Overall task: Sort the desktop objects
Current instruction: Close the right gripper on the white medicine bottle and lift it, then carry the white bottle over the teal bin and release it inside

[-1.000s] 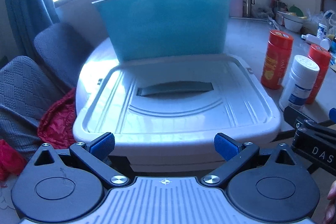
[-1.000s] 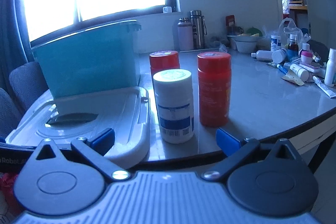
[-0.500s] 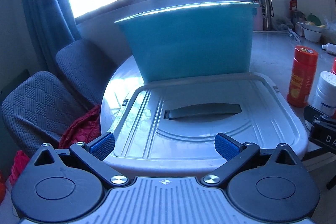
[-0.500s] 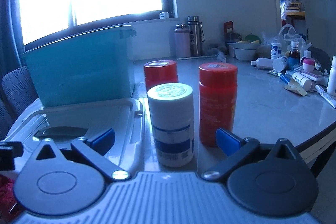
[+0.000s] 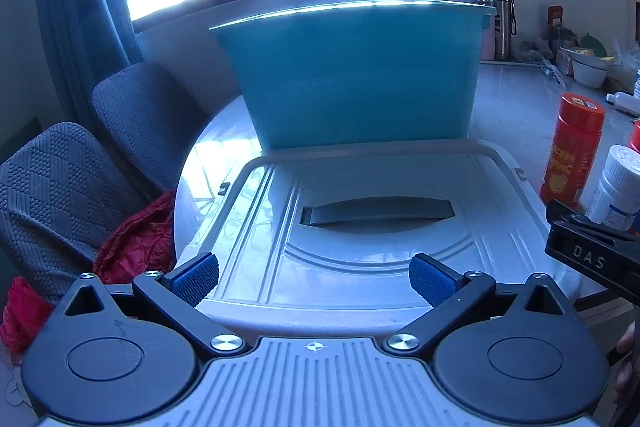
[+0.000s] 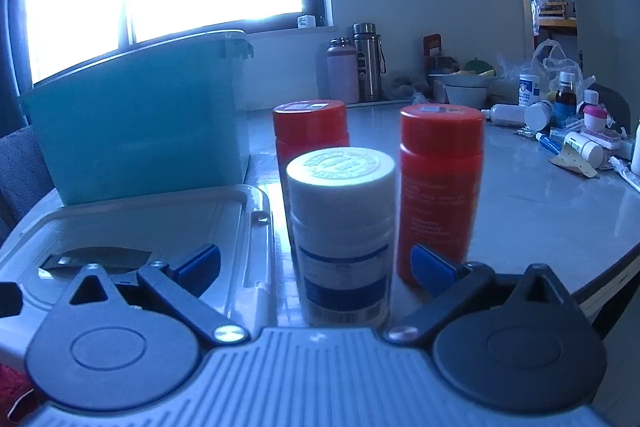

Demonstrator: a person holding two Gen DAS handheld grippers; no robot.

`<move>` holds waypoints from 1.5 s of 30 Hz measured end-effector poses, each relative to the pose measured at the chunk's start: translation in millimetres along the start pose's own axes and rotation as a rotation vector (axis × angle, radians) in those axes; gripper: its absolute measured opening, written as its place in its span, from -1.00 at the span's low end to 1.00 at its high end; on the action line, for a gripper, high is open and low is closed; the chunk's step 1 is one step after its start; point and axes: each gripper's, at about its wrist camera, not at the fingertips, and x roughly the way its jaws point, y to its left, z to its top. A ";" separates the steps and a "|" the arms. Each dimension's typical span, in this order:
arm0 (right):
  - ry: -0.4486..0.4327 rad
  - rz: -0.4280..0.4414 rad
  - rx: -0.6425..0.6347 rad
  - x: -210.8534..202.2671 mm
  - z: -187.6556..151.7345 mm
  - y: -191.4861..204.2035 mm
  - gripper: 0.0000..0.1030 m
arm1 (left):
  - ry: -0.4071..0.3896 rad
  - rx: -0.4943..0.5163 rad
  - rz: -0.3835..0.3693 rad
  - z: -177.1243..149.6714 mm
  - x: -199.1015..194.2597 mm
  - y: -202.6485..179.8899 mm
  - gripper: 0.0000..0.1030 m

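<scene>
Two red bottles [image 6: 440,187] [image 6: 310,131], one white bottle [image 6: 344,231], one teal bin [image 6: 140,115] and one white lid [image 6: 160,227] on the counter [image 6: 540,211]. Two flasks [image 6: 366,61] [image 6: 342,69] upper centre. Two grey chairs [image 5: 52,195] [image 5: 140,119] at left.

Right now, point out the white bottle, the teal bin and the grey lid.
white bottle [image 6: 344,227], right wrist view, on its body below the cap
teal bin [image 5: 360,79], left wrist view, on its front wall
grey lid [image 5: 372,247], left wrist view, on its ridged top
</scene>
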 end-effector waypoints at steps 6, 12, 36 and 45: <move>0.009 -0.023 -0.020 16.0 -3.9 8.5 0.88 | 0.012 0.002 0.000 -3.4 6.6 2.7 0.99; 0.005 -0.031 -0.021 20.0 0.3 9.7 -0.06 | 0.011 -0.019 0.001 -2.9 8.3 10.0 0.99; -0.089 0.031 -0.150 -29.5 80.3 48.4 -0.06 | 0.007 -0.120 0.007 24.2 -11.3 45.7 0.99; -0.199 0.123 -0.218 -45.4 153.8 96.5 -0.06 | 0.006 -0.191 0.043 51.7 -33.3 81.7 0.99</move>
